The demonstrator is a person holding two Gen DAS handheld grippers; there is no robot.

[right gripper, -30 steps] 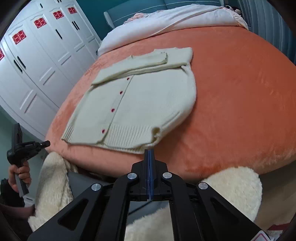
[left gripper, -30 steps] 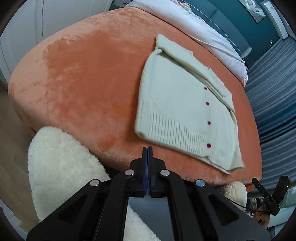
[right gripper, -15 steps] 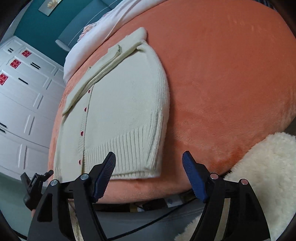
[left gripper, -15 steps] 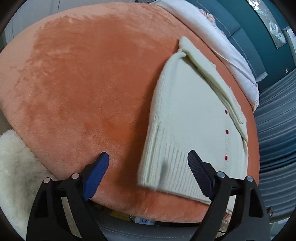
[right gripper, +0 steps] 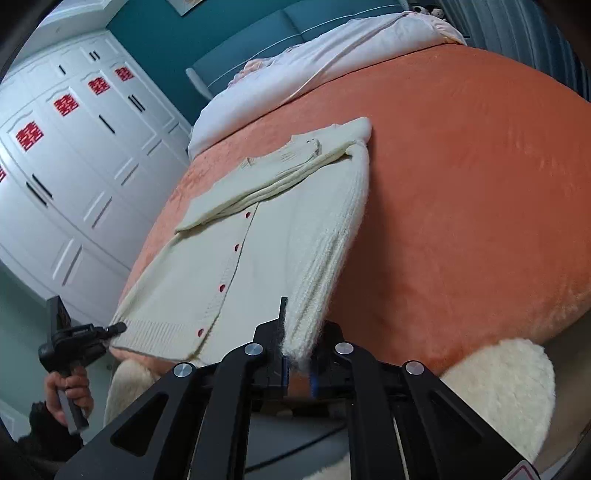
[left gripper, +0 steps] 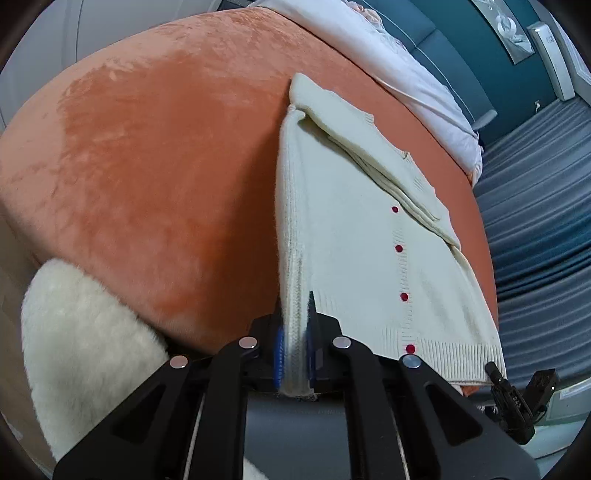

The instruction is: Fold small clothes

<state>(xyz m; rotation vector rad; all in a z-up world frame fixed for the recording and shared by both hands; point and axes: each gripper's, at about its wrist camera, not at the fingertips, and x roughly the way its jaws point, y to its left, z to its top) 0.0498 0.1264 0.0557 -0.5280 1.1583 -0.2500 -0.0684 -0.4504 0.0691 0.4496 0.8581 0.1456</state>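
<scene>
Cardigan (left gripper: 354,258) hem corners lie hidden between each gripper's blue pads (left gripper: 279,354); the person's hand (right gripper: 68,391) is cropped left of the right gripper (right gripper: 297,365).

Soft, even indoor light, faint shadows, no glare; sharp centres, strong fisheye bending, dark vignetted corners.

Orange plush bed (right gripper: 480,184), white wardrobe (right gripper: 74,166), teal wall (right gripper: 155,33), grey curtains (left gripper: 535,221)

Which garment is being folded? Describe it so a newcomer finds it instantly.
Find the orange plush bed cover; the cream knit cardigan lies flat at its near edge. Both grippers' fingers have just closed on its ribbed hem corners. A row of small red buttons and sleeves folded across the top set it apart from the white bedding behind.
</scene>
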